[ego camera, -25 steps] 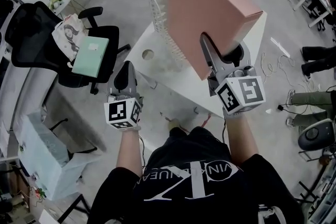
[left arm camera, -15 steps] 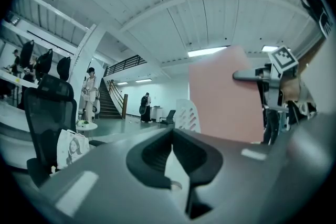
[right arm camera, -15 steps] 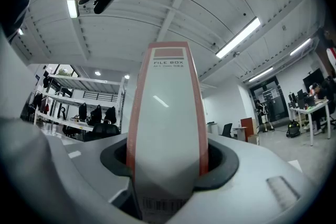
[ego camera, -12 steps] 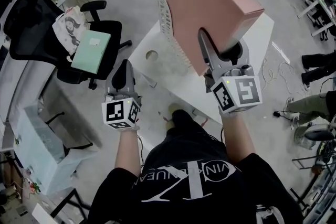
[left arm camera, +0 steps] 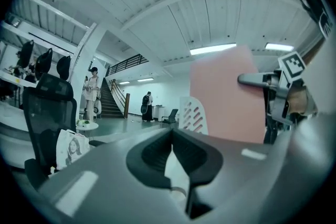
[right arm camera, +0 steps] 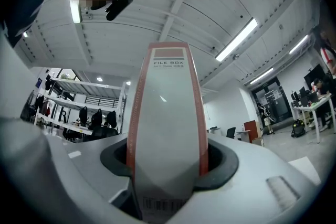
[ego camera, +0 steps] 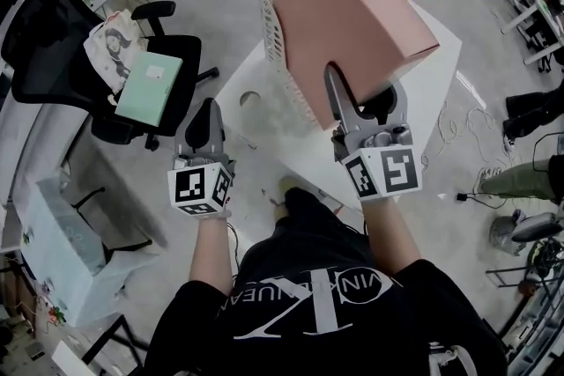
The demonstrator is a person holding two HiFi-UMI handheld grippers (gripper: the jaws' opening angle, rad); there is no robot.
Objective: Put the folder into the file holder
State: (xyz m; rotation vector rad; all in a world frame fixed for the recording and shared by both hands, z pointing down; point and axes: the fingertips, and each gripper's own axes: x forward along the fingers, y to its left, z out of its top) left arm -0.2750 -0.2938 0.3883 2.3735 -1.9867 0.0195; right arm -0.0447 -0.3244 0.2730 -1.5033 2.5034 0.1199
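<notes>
My right gripper is shut on the lower edge of a large pink folder, a box file held upright above the white table. In the right gripper view its grey spine fills the space between the jaws, with both pads pressed against it. The white perforated file holder stands on the table just left of the folder, partly hidden behind it. My left gripper hangs shut with nothing in it, off the table's left edge. The left gripper view shows the folder and the holder ahead.
A black office chair at the left carries a green folder and a printed bag. A pale cabinet stands at lower left. A person's legs and cables lie at the right. The table has a round cable hole.
The right gripper and the pink folder have shifted a little left, closer over the file holder. The left gripper has barely moved.
</notes>
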